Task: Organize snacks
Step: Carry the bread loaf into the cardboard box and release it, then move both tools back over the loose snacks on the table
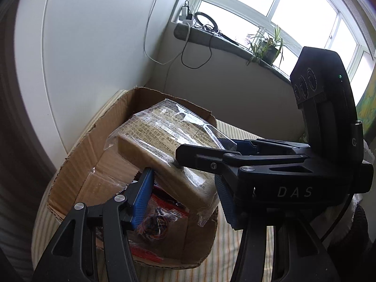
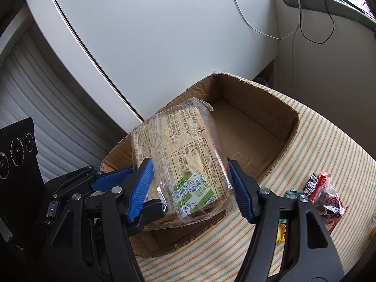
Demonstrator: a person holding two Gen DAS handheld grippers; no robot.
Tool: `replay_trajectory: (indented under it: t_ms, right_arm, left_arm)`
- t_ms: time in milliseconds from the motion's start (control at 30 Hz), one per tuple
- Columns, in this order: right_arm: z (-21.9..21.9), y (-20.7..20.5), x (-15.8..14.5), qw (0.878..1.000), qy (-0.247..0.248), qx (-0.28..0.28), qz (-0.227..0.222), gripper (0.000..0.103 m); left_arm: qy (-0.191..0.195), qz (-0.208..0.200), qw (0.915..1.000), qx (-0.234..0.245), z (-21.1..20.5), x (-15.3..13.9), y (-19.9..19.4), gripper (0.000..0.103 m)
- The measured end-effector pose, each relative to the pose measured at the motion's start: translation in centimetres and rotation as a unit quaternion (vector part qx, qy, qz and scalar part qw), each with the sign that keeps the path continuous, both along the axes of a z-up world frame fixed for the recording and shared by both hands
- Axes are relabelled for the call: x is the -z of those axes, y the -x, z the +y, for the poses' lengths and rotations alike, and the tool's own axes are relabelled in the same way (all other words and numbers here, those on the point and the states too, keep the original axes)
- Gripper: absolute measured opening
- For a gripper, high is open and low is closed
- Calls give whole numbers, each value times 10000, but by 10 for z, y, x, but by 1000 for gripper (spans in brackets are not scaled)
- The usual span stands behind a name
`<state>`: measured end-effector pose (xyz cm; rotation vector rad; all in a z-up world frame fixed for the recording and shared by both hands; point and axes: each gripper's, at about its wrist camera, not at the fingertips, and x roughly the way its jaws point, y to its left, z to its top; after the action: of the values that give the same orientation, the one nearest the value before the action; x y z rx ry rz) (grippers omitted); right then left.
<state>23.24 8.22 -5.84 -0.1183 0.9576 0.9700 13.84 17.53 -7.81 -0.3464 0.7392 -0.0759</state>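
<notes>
Down onto the cardboard box (image 2: 258,127) first: open-topped, torn along the rim, far half bare inside. Above its near end, tilted and well clear of the floor, the bread pack (image 2: 188,155), a sliced loaf in loose clear wrap, label side up. Clamped from both ends of the job: right gripper (image 2: 190,162) closed across the loaf's width, blue pads pressing each side; left gripper (image 1: 183,176) seemingly pinching the near corner, one pad under the edge, one at the end. Lower in the box, under the loaf, red snack packets (image 1: 159,211).

Now the worries. Soft bread, so squeezing harder could crush slices. Slippery wrap, so could slide out of the pads if the two hands drift apart or twist against each other. Lowered as tilted, likely to land on the red packets and squash them, or catch a corner on the ragged rim and tip the light box. Crowded too, with one tool's fingers right beside the other's, so a knock between them quite possible.

Underneath, a striped cloth (image 2: 317,141), soft-looking, not much of a firm base. Behind, a big white panel (image 2: 164,35), then a bright window (image 1: 282,4) over a grey sill (image 1: 211,37). On the sill, a potted plant (image 1: 268,44); off its end, dangling cables (image 2: 312,30). Smallest of all, loose wrapped snacks (image 2: 324,195) on the cloth beside the box, not yet put away.
</notes>
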Motion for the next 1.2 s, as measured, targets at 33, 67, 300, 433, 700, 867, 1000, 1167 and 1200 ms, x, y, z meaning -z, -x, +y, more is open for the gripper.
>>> replay_trajectory:
  t_ms: [33,67,300,433,700,867,1000,1167,1200]
  right_arm:
    - [2,0,1,10000,18,-15,-8,68]
    - [4,-1,2,10000,34,-27,-13,68]
    - [7,-6,4,10000,61,73,18,68]
    - [2,-5,0,9999,-43,121,-12,68]
    - [-19,-1,-9,9997,-91,208,-117,68]
    - [-48,3,-13,9991,-57,348,-240,68]
    - [-82,2,-15,9979,-9,554,-334,68]
    - [-134,-3,-15,9949,48,911,-419,68]
    - [-145,-4,-15,9940,76,994,-443,68]
  left_arm:
    - [3,14,10000,-21,3,1,0,51]
    - [2,26,10000,-39,5,3,0,51]
    - [-106,98,9997,-206,14,10,0,51]
    - [-125,147,9992,-349,21,12,-1,52]
    - [-179,137,9987,-464,22,9,0,51]
    - [-190,73,9988,-442,12,4,4,51]
    - [-205,-1,9992,-335,-3,-3,5,51]
    - [-217,-53,9997,-93,-31,-7,4,51]
    - [-222,-56,9997,-36,-38,-7,4,51]
